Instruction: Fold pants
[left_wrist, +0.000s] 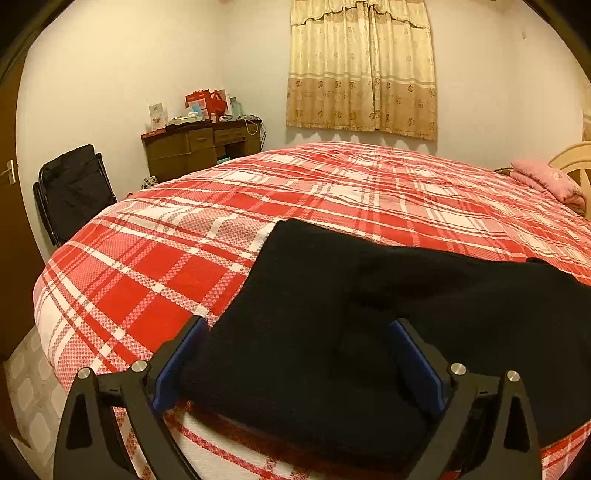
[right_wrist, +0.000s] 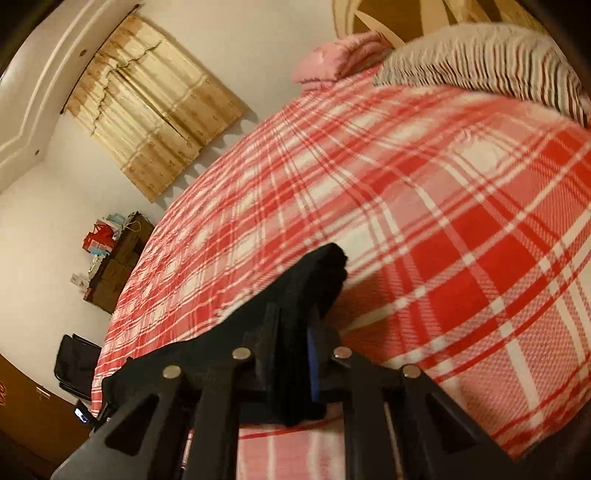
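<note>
Black pants (left_wrist: 332, 295) lie on the red plaid bed (left_wrist: 166, 277) near its front edge. My left gripper (left_wrist: 295, 339) is open, its blue-padded fingers (left_wrist: 177, 362) straddling the near part of the pants close above the cloth. In the right wrist view my right gripper (right_wrist: 295, 332) is shut on a bunched edge of the pants (right_wrist: 317, 280) and holds it lifted above the bed (right_wrist: 443, 258); the cloth trails down to the left. The view is tilted.
A pink folded blanket (left_wrist: 546, 181) and a striped pillow (right_wrist: 480, 62) lie at the head of the bed. A dark wooden desk (left_wrist: 199, 147) with clutter and a black folding chair (left_wrist: 70, 192) stand beyond the bed's left side. A curtain (left_wrist: 362, 66) hangs on the far wall.
</note>
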